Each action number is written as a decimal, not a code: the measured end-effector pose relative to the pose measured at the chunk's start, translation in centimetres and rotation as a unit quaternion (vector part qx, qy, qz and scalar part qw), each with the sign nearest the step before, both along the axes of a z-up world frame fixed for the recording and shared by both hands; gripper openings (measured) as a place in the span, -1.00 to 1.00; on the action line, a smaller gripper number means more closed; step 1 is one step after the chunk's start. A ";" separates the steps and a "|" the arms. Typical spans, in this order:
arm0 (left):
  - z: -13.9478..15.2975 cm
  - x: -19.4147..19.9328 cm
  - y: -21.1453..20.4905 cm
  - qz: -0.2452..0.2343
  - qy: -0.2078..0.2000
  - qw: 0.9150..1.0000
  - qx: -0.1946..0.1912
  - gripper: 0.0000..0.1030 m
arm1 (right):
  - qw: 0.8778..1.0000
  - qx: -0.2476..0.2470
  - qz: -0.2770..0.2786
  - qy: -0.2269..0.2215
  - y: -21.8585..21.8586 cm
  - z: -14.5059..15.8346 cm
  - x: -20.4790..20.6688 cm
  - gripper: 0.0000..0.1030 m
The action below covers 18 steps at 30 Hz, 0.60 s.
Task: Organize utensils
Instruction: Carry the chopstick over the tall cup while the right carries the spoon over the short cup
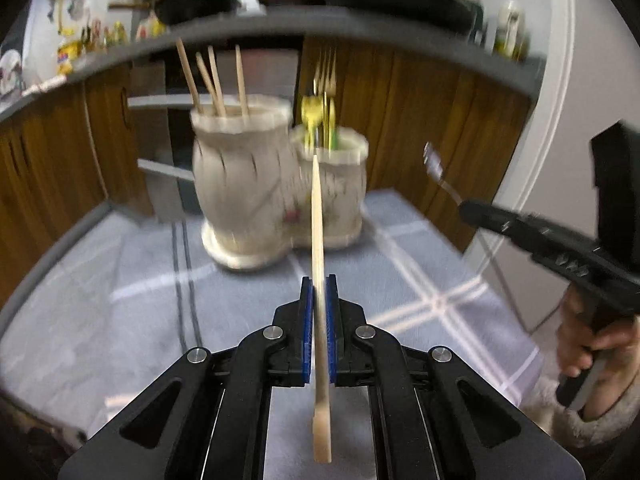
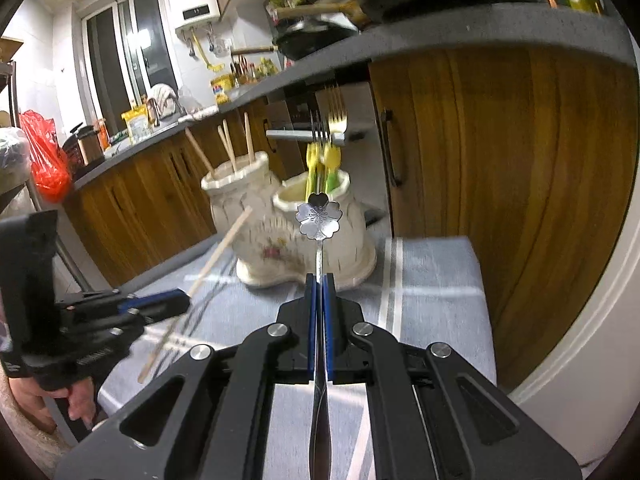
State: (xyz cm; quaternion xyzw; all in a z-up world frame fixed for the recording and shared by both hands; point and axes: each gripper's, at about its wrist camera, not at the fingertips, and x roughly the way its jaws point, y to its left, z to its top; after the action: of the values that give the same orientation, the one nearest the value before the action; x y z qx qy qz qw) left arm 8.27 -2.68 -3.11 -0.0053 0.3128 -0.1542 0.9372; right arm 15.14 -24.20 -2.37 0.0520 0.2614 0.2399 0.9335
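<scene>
Utensils are in both grips right now: the left gripper has its blue pads clamped on a wooden chopstick, which runs straight out ahead of the jaws and back behind them too. The right gripper is pinched tight on a silver spoon with a flower-shaped end standing up just beyond its jaws.

Ahead of both sits the cream ceramic holder, two joined pots on a blue-grey checked cloth. The taller pot, off to the left of the jaws, has four chopsticks poking up; the shorter pot, dead ahead, carries forks and yellow-green handles.

Behind the holder run wooden cabinet doors under a grey counter.

The left view is smeared with blur and catches the right gripper far off to the right, a hand wrapped round its handle. The right view is sharper and opens up the room: a window, a white water heater, a red bag, pans on the counter.
</scene>
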 end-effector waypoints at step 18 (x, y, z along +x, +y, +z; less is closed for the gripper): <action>8.4 8.2 2.1 0.017 -0.161 0.982 -0.098 -0.88 | 0.986 0.113 -0.004 -0.123 2.2 7.4 8.5 -0.94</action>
State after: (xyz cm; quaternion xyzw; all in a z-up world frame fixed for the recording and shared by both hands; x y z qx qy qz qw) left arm 16.51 -0.59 5.31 -0.0776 0.1409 -0.1674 0.9727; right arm 23.68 -21.98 5.07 0.1278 0.1157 0.2690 0.9476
